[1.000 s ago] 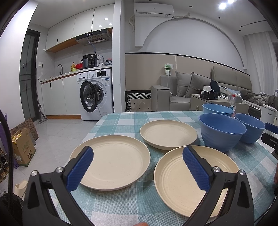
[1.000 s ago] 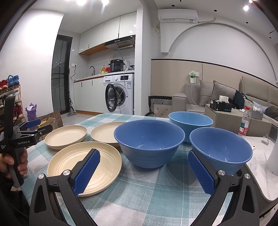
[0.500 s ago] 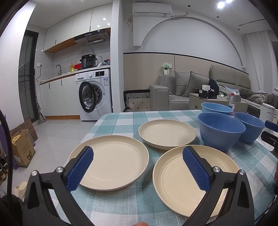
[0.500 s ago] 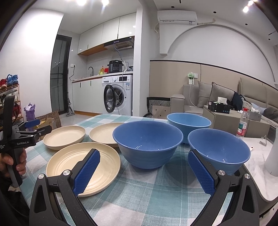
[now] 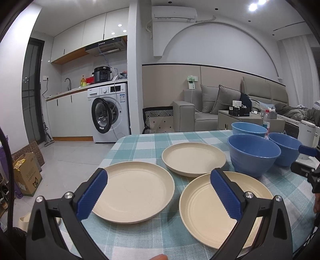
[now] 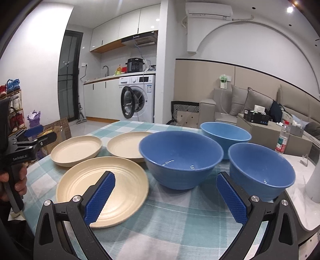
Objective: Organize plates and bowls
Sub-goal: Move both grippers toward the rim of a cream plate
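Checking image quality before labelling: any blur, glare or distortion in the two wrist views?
Left wrist: sharp, strong fisheye bending of walls, dark corners, ceiling light flares. Right wrist: slight motion blur on the nearest blue bowl rim, small light glints inside it; same fisheye bending.

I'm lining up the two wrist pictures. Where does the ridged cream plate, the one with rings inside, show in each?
Left wrist view: the ridged plate lies at lower right, partly behind the left gripper's right finger.
Right wrist view: it lies at lower left, beside the big blue bowl.
Shared landmark: the washing machine behind the table.
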### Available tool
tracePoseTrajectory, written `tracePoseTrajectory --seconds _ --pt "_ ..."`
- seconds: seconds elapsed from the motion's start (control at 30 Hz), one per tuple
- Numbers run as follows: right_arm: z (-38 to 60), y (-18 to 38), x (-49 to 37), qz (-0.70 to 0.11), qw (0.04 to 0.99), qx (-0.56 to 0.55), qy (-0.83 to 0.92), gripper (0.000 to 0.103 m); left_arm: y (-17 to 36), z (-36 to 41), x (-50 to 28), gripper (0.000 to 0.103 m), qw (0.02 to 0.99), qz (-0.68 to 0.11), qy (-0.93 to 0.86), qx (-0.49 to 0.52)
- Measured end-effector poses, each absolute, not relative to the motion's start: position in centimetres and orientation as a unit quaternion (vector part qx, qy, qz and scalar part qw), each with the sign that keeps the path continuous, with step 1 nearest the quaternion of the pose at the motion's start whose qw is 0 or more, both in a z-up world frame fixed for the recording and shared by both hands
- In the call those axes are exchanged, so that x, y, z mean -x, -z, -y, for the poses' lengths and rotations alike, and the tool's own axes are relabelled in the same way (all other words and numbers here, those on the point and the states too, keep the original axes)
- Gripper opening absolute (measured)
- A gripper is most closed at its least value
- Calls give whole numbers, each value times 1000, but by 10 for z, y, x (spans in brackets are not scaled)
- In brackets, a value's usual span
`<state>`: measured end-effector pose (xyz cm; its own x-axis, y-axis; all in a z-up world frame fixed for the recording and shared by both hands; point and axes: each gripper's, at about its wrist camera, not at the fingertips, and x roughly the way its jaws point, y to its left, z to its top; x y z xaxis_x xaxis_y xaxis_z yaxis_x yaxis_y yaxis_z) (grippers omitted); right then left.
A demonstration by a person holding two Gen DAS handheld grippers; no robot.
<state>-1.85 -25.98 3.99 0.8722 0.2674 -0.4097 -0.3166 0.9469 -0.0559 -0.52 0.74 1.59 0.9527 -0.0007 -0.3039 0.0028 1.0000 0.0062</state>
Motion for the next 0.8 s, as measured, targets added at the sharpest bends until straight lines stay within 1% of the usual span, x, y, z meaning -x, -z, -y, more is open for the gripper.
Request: tracePoseTrajectory --seconds 0.17,0.37,0.63,0.8 --pt "236 -51 25 -204 960 68 -180 103 -24 -20 4 103 987 -161 -22 5" --pt "209 -66 29 -220 947 45 -229 103 -31 -33 6 103 985 -167 -40 8" --pt "168 -81 27 -203 940 50 -268 103 -45 -40 15 103 985 -167 -46 3" --pt "147 -84 17 -211 934 58 -283 103 -47 -50 12 103 982 -180 -51 19"
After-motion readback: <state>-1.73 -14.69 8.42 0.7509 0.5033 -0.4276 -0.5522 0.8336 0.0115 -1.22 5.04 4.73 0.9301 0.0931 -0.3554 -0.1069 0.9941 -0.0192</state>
